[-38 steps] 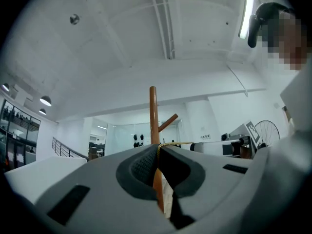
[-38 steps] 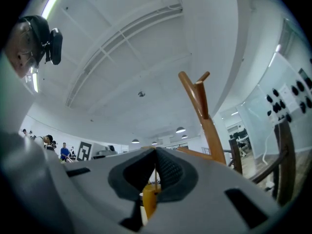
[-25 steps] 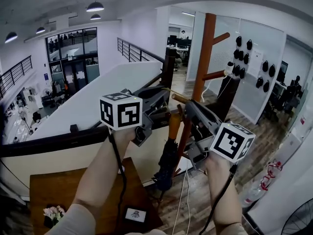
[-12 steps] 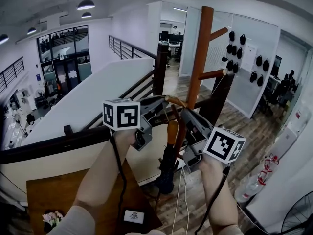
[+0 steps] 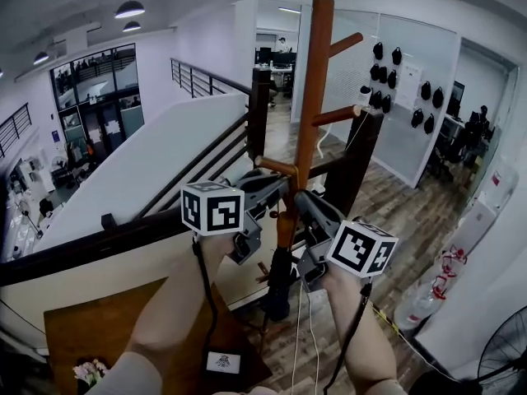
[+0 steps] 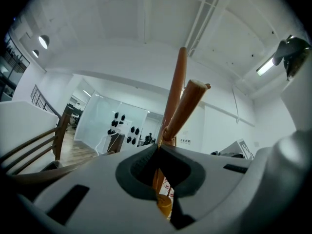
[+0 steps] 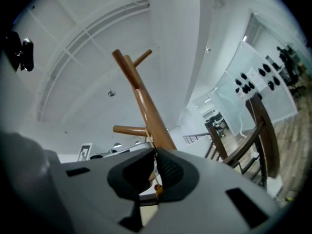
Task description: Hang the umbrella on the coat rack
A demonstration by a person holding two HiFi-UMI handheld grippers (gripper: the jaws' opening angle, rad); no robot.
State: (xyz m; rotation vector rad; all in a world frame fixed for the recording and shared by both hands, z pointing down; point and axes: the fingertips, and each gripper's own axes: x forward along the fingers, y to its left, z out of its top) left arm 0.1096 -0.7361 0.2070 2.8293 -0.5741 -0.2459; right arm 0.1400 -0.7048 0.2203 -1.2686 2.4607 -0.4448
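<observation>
Jaws of left gripper (image 6: 160, 146) and right gripper (image 7: 155, 151) both pinch the thin loop cord (image 7: 156, 177) of the dark folded umbrella with orange handle (image 5: 280, 274), hanging beside the brown wooden coat rack (image 5: 311, 81). Hooking stage; next, presumably, cord over lower peg (image 5: 276, 167).

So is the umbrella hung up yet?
Not yet. Done: the folded umbrella is up at the coat rack. In hand: the left gripper and right gripper both pinch its thin cord, just under a low peg. Left: slip the cord over that peg and let go.
</observation>
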